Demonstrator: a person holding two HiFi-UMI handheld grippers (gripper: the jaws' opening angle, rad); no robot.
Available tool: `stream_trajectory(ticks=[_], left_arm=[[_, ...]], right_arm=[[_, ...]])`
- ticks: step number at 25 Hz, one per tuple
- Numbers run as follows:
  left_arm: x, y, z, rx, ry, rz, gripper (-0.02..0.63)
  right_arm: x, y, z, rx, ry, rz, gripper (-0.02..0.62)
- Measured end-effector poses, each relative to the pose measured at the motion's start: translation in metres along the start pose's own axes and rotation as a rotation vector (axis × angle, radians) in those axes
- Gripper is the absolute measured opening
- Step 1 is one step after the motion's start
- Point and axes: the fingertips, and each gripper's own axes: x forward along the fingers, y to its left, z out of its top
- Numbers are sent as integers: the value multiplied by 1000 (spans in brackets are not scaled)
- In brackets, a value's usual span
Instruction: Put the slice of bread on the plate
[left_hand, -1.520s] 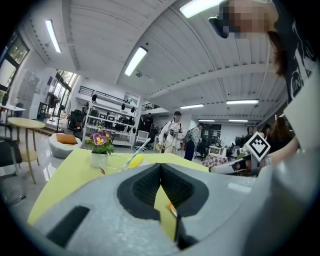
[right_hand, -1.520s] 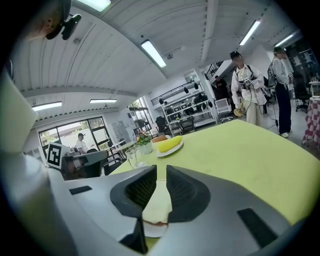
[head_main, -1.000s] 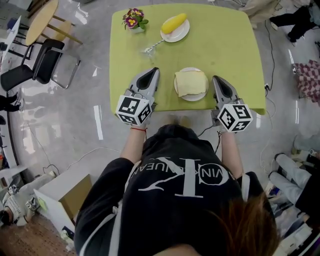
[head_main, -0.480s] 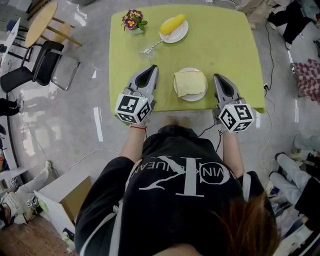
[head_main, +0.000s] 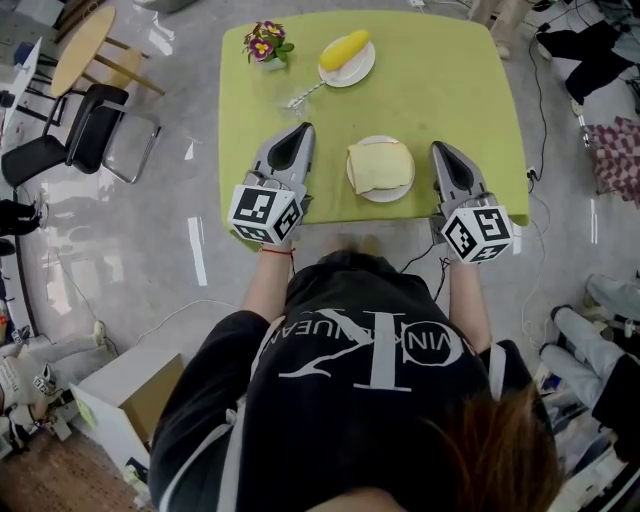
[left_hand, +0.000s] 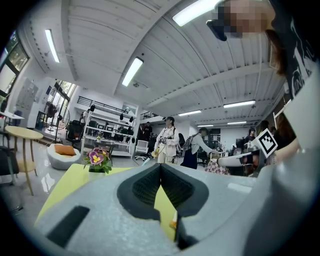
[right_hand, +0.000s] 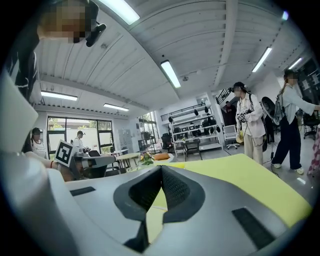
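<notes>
Green table (head_main: 450, 90) is standing on a glossy grey floor and carrying everything that matters here. At its near edge the left gripper (head_main: 300, 130) is hovering with its jaws pressed together on nothing, the dark pads meeting in a single seam in the left gripper view (left_hand: 160, 170). The right gripper (head_main: 443, 150) is doing the same, its jaws meeting with only green tabletop showing past them in its own view (right_hand: 161, 170). Between the two, apart from both, the slice of bread (head_main: 380, 165) is lying flat on the plate (head_main: 388, 198), which is sitting near the middle of the near edge. Farther out, toward the far edge, a small plate (head_main: 365, 70) is holding a yellow piece of food (head_main: 345, 47), perhaps corn. A utensil (head_main: 305, 93) is lying just beside it, and a flower pot (head_main: 267, 40) is standing at the far left corner. Judging by how things are lying, the placing step is looking finished and both grippers are flanking the plate empty. Any next move is calling for little more than drawing them off the table without nudging the plate or the bread overhanging its rim.
</notes>
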Motion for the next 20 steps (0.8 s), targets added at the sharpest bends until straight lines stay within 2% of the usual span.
stream_trajectory(ticks=[20], left_arm=[[-1,8,27,50,-65,42,11]], right_arm=[[2,3,22,-33,-61,18,0]])
